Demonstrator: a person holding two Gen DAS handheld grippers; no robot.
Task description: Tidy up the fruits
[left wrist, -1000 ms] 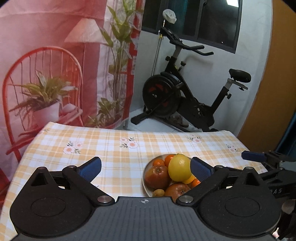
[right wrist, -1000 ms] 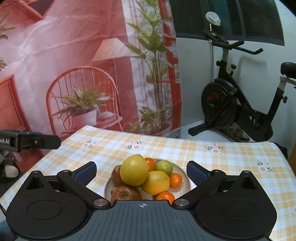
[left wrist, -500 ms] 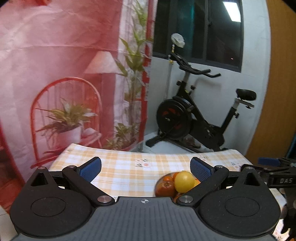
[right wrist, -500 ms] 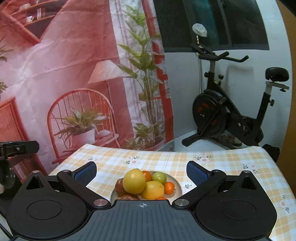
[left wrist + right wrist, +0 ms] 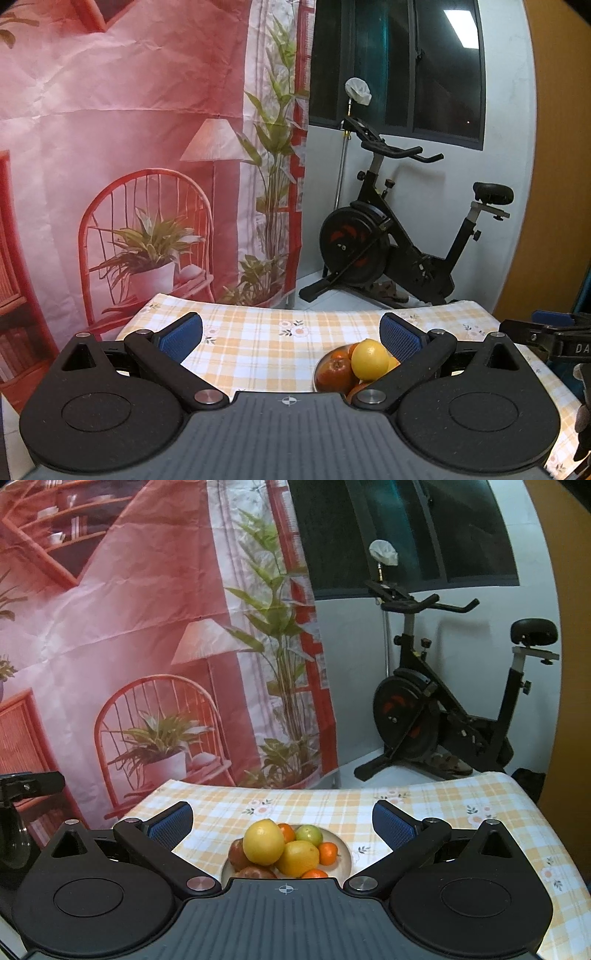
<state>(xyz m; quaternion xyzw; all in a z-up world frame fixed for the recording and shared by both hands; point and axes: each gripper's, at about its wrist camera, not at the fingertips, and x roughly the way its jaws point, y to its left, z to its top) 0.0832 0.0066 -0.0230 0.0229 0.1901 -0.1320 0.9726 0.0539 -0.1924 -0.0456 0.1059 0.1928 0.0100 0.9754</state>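
Observation:
A white plate (image 5: pixel 345 860) piled with fruit sits on a table with a yellow checked cloth (image 5: pixel 332 808). On top lies a large yellow citrus (image 5: pixel 263 842), with red apples (image 5: pixel 236 854), small oranges (image 5: pixel 328 853), a green fruit (image 5: pixel 309 834) and another yellow fruit (image 5: pixel 297 857). My right gripper (image 5: pixel 282 821) is open and empty, held back from and above the plate. My left gripper (image 5: pixel 291 332) is open and empty, to the left of the plate (image 5: pixel 317 373), where the yellow citrus (image 5: pixel 369 360) and an apple (image 5: pixel 334 373) show. The right gripper shows at the right edge of the left wrist view (image 5: pixel 554 334).
A black exercise bike (image 5: pixel 443 716) stands on the floor behind the table. A red printed backdrop (image 5: pixel 129 646) hangs at the back left. The left gripper's body shows at the left edge of the right wrist view (image 5: pixel 22 786).
Both grippers have pulled back and risen from the plate, so the fruit looks smaller and lower. Both stay open and empty.

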